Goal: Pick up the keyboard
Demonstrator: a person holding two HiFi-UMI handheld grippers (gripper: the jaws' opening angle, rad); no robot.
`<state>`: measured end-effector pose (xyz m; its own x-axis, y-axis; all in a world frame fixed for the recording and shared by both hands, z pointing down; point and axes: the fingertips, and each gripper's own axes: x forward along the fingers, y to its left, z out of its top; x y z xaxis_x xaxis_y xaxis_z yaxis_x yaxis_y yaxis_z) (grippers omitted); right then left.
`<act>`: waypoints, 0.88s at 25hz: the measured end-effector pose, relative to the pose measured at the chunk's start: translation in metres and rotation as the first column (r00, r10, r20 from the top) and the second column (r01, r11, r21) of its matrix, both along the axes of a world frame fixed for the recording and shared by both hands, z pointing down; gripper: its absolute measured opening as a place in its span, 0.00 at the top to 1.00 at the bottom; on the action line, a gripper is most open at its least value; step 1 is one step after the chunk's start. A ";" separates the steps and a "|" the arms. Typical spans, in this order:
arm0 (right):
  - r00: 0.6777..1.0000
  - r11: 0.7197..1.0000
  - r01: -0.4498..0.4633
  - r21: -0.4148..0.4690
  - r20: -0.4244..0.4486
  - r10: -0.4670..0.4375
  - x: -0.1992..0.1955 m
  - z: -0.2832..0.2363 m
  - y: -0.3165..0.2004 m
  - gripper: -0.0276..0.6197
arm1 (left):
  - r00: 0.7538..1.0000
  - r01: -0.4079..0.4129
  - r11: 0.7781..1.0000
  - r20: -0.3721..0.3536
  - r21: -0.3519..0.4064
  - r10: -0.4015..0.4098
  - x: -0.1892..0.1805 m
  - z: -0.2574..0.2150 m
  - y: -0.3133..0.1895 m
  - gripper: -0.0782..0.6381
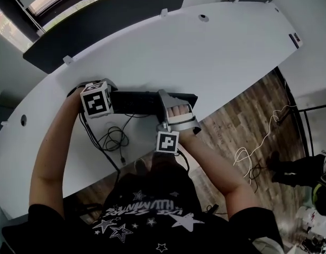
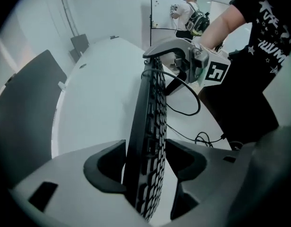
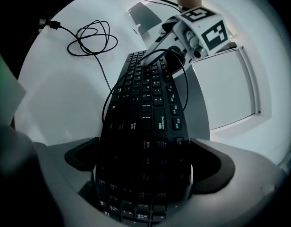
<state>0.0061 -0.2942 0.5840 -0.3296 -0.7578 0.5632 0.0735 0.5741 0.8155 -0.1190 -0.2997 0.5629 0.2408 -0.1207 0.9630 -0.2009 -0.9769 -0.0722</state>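
Person seated at a long, curved white table (image 1: pixel 216 46), seen from above. On the left, the left hand-held gripper (image 2: pixel 145 161), grey with a black-and-white marker cube, pinches one end of a slim black plastic keyboard (image 1: pixel 135 102), seen edge-on between its dark pads (image 2: pixel 105 167). The keyboard runs along the near table edge, spanning the gap between both tools, and its thin black cable (image 1: pixel 111 139) loops loosely on the table. Whether it is clear of the surface, I cannot tell. On the right, the right hand-held gripper (image 3: pixel 146 170) grips the other end between its jaws, keys facing its camera. A good lift probably means raising both ends together, level, without pulling apart, and minding the trailing cable
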 end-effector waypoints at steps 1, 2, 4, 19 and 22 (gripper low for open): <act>1.000 0.999 0.021 0.029 0.006 -0.021 0.000 -0.002 0.001 0.07 | 1.000 -0.002 1.000 -0.002 -0.010 0.002 0.004 0.003 0.001 0.52; 0.999 0.998 0.039 0.058 0.009 -0.040 -0.001 -0.004 0.002 0.07 | 1.000 -0.012 1.000 0.001 -0.021 0.012 0.007 0.006 0.004 0.52; 0.998 0.994 0.055 0.095 0.008 -0.056 -0.001 -0.006 0.002 0.07 | 0.997 -0.052 0.998 0.052 -0.042 0.054 0.010 0.016 0.011 0.53; 0.970 0.986 -0.051 0.162 0.242 0.011 0.006 -0.051 0.015 0.12 | 0.989 0.016 0.993 0.146 -0.117 0.001 0.000 0.019 0.050 0.78; 0.949 0.982 -0.097 0.164 0.313 0.041 0.011 -0.074 0.028 0.12 | 0.988 0.108 0.985 0.123 -0.132 -0.092 -0.023 0.013 0.062 0.78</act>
<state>0.0167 -0.2661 0.5103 -0.4087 -0.8621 0.2996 -0.2310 0.4153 0.8798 -0.1416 -0.2376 0.5760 0.1197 -0.0028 0.9928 -0.2965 -0.9545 0.0330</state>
